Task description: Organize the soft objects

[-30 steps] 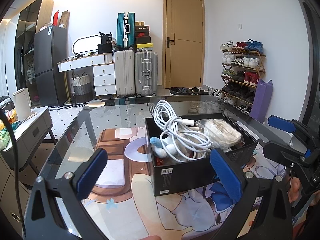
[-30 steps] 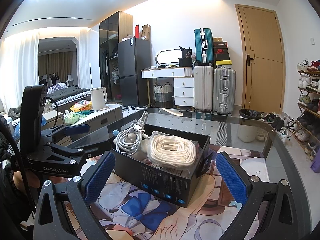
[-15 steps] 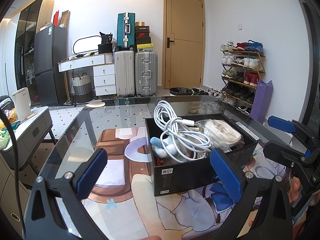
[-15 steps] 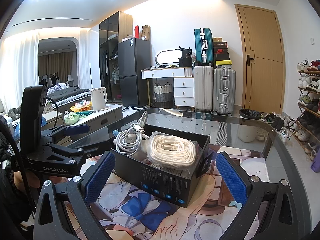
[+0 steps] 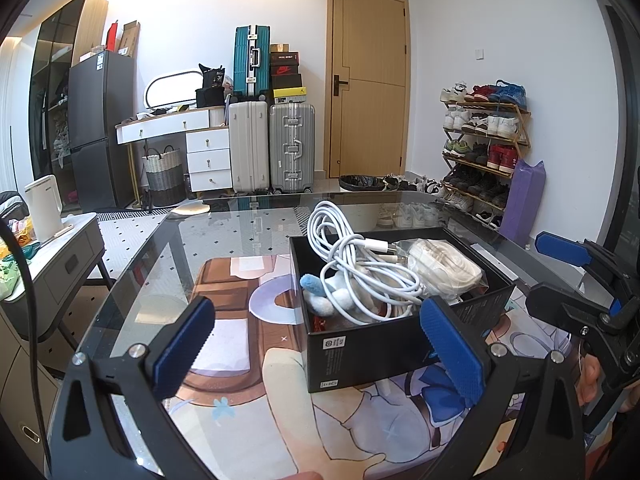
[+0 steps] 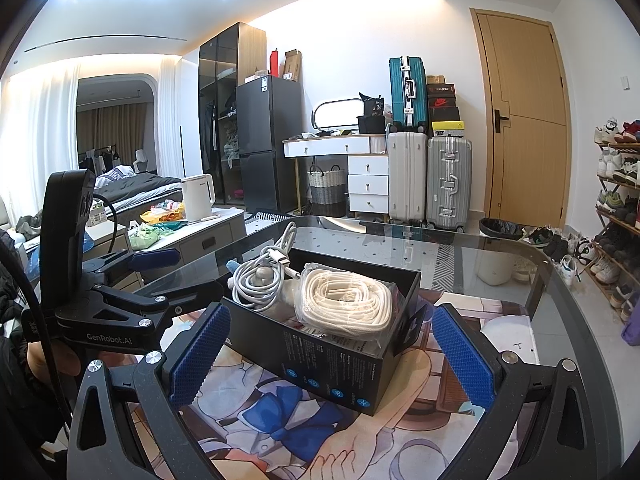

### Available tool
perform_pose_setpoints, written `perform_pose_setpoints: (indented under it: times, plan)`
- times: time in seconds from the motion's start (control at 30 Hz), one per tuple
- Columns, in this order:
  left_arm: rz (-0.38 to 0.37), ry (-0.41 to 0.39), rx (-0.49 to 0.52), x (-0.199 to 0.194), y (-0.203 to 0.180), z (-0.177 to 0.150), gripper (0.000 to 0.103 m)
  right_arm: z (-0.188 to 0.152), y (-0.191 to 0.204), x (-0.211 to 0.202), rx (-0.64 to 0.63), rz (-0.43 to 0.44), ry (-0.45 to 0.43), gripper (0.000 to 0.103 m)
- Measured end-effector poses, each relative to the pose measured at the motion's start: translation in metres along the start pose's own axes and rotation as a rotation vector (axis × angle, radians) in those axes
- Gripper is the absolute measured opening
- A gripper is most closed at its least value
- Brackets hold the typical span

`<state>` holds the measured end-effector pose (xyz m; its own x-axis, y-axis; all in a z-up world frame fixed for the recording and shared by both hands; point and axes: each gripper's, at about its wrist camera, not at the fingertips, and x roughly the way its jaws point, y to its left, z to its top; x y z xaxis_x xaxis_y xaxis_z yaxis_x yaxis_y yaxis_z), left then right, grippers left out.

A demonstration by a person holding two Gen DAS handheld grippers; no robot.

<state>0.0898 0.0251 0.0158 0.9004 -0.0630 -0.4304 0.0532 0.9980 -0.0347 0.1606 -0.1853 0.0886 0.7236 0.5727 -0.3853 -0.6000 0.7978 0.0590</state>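
Observation:
A black cardboard box stands on an illustrated mat on the glass table; it also shows in the right wrist view. Inside lie a coiled white charging cable, a bagged cream rope coil and a small blue-and-white plush. My left gripper is open and empty, just in front of the box's near left corner. My right gripper is open and empty, its blue pads on either side of the box's near end without touching it. Each gripper shows in the other's view.
The glass table's curved edge runs at the right. A low grey cabinet with a white kettle stands to the left. Suitcases, drawers, a door and a shoe rack line the far wall.

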Motion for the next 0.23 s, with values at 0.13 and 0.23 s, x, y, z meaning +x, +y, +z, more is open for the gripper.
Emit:
perform_pose_setpoints:
  times: [0.13, 0.23]
  plan:
    - [-0.002, -0.001, 0.0, -0.0003, -0.0004, 0.0003, 0.103, -0.0002, -0.0002, 0.0002, 0.0, -0.001, 0.001, 0.102]
    - [0.006, 0.002, -0.003, -0.0006, -0.0003, 0.0006, 0.103, 0.0002, 0.0, 0.0005, 0.0, 0.001, 0.0, 0.102]
